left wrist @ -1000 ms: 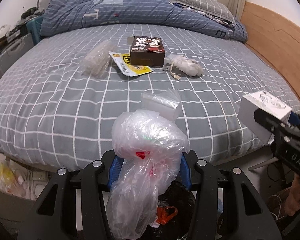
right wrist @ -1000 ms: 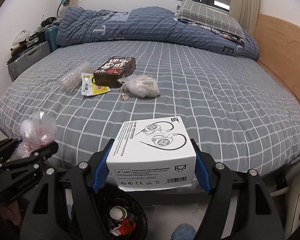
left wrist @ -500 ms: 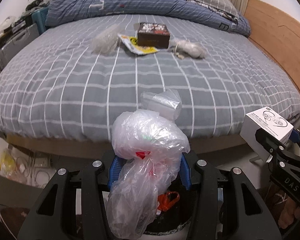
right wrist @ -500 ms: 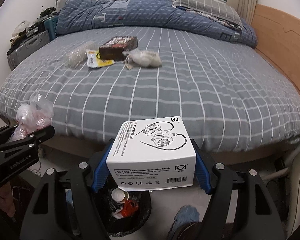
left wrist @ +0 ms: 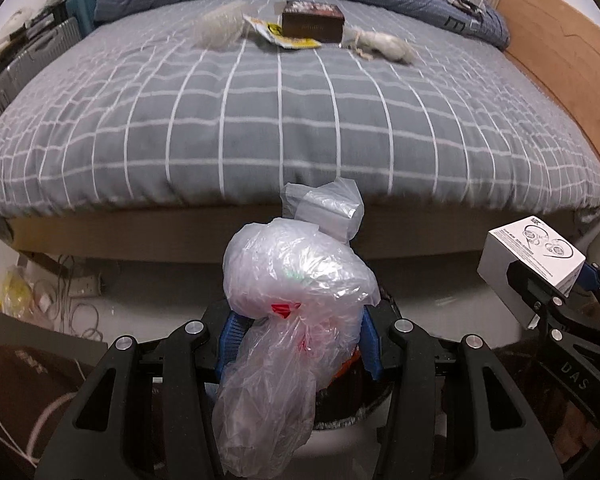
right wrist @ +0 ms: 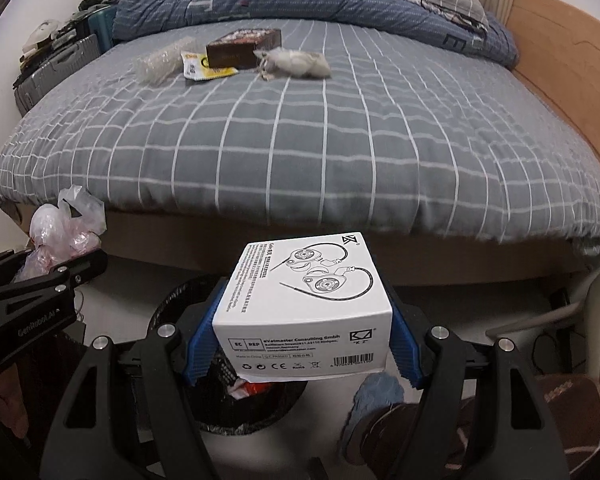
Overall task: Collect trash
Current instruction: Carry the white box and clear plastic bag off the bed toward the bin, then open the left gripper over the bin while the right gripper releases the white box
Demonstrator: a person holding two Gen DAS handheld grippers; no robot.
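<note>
Here, a bed [right wrist: 320, 136] under a grey checked cover fills the room, with 4 pieces of litter well up its surface: a dark brown carton [right wrist: 242, 50], a yellow wrapper [right wrist: 202, 70] touching its near side, a crumpled clear wrapper [right wrist: 162, 62] to the left and a pale wad [right wrist: 296, 64] to the right. On the floor at the foot of the bed stands a black trash bin [right wrist: 220, 412], already holding scraps. The left gripper [left wrist: 296, 340] is clamped on a bulging clear plastic bag [left wrist: 288, 312], which hangs above the bin's mouth. The right gripper [right wrist: 302, 344] has its 2 blue pads pressed against the sides of a white earphone box [right wrist: 306, 304], held level over the bin's right edge. Beside the bin lies a blue cloth [right wrist: 376, 396] near brown slippers [right wrist: 560, 400].
</note>
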